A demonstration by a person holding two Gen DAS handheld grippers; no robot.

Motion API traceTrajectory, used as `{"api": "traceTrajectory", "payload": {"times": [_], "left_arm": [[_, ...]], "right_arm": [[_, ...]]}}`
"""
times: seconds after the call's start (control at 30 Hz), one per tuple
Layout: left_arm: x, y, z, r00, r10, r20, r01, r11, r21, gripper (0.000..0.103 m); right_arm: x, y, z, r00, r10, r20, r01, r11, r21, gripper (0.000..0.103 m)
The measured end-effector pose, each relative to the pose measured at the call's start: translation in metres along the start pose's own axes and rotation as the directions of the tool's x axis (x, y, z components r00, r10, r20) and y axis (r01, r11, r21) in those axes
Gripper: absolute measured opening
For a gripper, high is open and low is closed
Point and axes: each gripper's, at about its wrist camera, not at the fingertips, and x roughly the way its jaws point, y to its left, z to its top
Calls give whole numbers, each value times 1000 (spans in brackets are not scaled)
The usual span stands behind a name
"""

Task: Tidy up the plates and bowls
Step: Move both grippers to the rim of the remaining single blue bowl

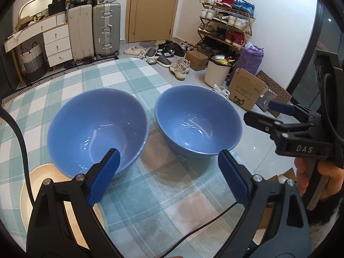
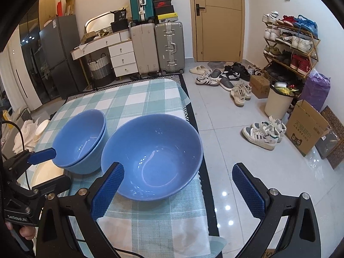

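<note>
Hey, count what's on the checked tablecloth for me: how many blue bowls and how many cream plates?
Blue bowls: 3, a nested pair and a single bowl
Cream plates: 1
Total: 4

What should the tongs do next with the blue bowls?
Probably move the right tongs forward to close on the near rim of the single bowl, then lift it onto the stack. Both tongs are open and empty, the left tongs too. The left-hand bowls already sit nested, and the single bowl stands beside them near the table edge.
</note>
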Motion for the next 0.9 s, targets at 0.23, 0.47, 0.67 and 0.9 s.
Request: {"api": "traceTrajectory", "payload": {"times": [0.23,0.47,0.67,0.9], "left_arm": [[15,-16,6,999,-38,-19,38,999,-2,89],[33,-29,9,998,-51,-37,52,999,16,77],[53,-33,9,998,-39,-57,40,999,11,72],[72,-34,12,996,-36,-77,36,999,-3,67]], "right_arm": [[2,-8,5,1000,-8,7,8,1000,-5,102],[17,-23,9,1000,1,-15,-1,1000,4,102],[34,-36,9,999,-1,-38,2,1000,23,102],[47,-42,10,998,5,-63,-4,1000,18,86]]}}
